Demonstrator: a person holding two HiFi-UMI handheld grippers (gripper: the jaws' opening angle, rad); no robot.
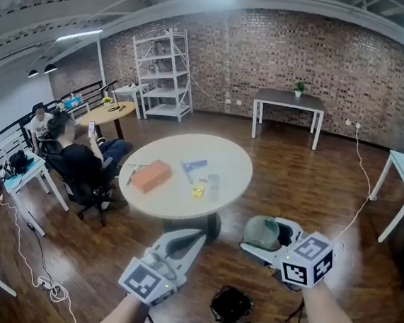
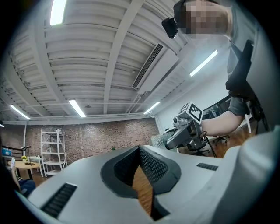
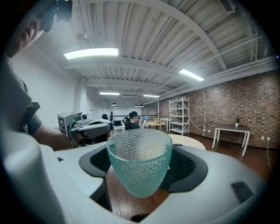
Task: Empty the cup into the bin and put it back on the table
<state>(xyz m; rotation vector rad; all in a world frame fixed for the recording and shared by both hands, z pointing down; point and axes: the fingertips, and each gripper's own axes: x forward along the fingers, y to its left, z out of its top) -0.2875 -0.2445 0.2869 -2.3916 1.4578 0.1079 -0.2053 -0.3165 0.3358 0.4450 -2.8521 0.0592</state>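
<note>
A pale green dimpled glass cup [image 3: 139,159] sits between the jaws of my right gripper [image 3: 140,168], which is shut on it. In the head view this gripper [image 1: 269,238] holds the cup [image 1: 259,230] above the wooden floor, in front of the round table [image 1: 237,168]. Whether anything is in the cup cannot be told. My left gripper [image 1: 193,234] hovers beside it to the left, jaws shut on nothing [image 2: 140,151]. A black bin [image 1: 231,303] stands on the floor below, between my two arms.
On the table lie an orange block [image 1: 151,176], a blue item [image 1: 193,165], a yellow piece [image 1: 198,191] and a clear cup [image 1: 213,182]. A person [image 1: 74,159] sits on a chair at the left. Shelving [image 1: 161,72], a grey table [image 1: 289,102] and floor cables [image 1: 51,288] surround.
</note>
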